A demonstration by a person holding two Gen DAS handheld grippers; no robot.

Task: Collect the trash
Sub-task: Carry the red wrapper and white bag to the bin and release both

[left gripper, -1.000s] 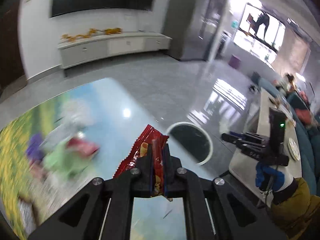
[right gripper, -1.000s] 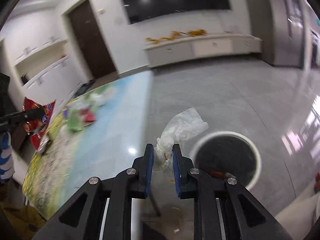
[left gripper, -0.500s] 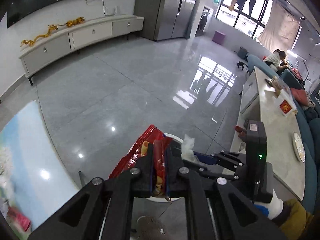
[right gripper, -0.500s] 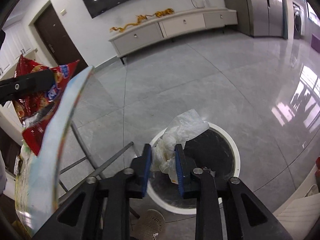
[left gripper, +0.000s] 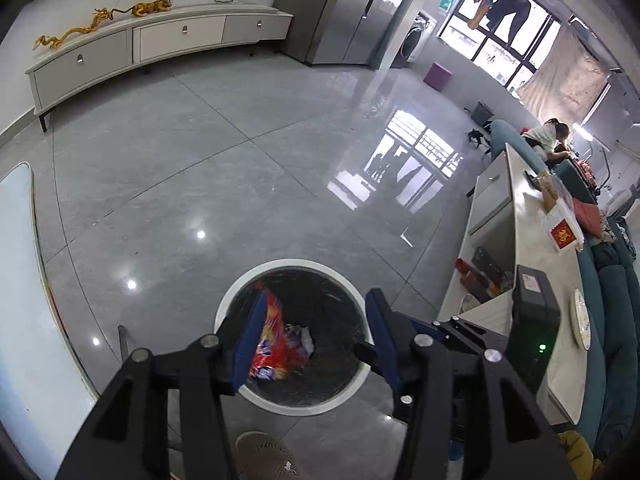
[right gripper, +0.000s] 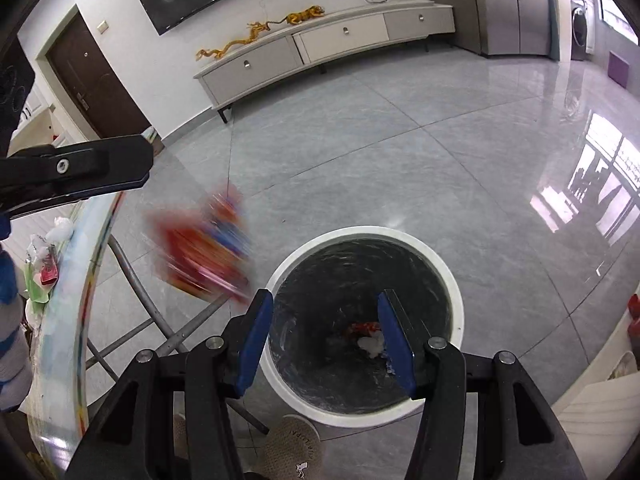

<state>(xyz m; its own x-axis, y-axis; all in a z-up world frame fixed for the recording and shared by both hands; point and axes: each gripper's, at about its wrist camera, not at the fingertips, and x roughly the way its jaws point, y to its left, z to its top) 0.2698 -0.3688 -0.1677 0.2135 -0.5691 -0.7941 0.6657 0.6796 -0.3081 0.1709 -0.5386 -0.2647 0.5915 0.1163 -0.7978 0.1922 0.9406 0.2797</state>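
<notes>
A round white-rimmed trash bin (left gripper: 360, 372) with a black liner stands on the grey floor, also in the right wrist view (right gripper: 456, 304). My left gripper (left gripper: 314, 342) is open above it; a red snack wrapper (left gripper: 272, 344) falls beside its left finger. In the right wrist view the wrapper (right gripper: 204, 252) is a falling blur left of the bin, below the left gripper's finger (right gripper: 80, 170). My right gripper (right gripper: 326, 336) is open and empty over the bin. A white tissue (right gripper: 370, 346) lies at the bin's bottom.
The table edge (right gripper: 84, 280) with more trash (right gripper: 44, 272) on it is at the left, its metal legs (right gripper: 168, 340) beside the bin. A slipper (right gripper: 290, 450) lies on the floor. A long counter (left gripper: 532, 264) stands at the right.
Both grippers have opened over the bin. The white tissue has dropped into the bin and the red wrapper has left the left gripper and is falling.
</notes>
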